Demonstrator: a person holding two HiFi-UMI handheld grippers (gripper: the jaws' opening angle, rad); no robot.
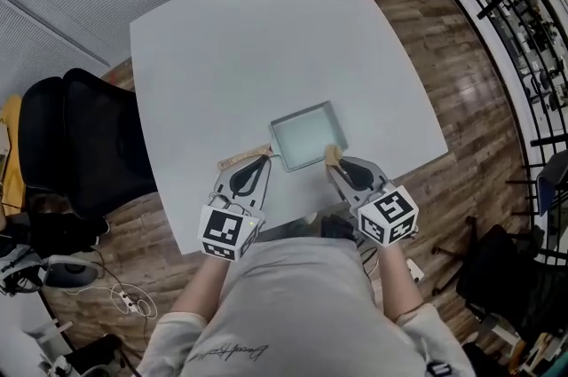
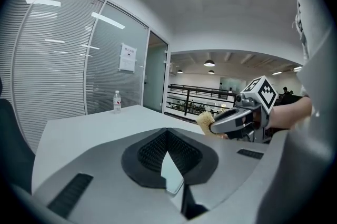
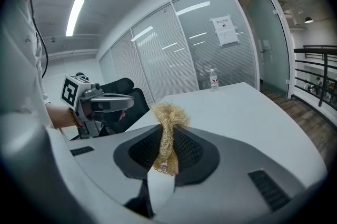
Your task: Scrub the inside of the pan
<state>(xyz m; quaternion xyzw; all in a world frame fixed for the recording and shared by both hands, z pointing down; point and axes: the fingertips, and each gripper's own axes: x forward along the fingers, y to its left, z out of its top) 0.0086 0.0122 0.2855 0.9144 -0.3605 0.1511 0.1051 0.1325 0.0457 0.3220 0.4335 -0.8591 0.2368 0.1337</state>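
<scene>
Right tongs (image 1: 339, 162) clench a fibrous scourer (image 1: 333, 154) just beside the square pan's (image 1: 304, 136) near right corner; its interior lies ahead-left. Left tongs (image 1: 263, 161), clenched empty, sit near its left corner.

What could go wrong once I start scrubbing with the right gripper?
1. The pan lies loose on the table. The left gripper is shut beside it and holds nothing, so strokes may slide the pan.
2. The right gripper pinches the scrubber with only a small tuft past its jaws, so the tips might scrape the pan.
</scene>
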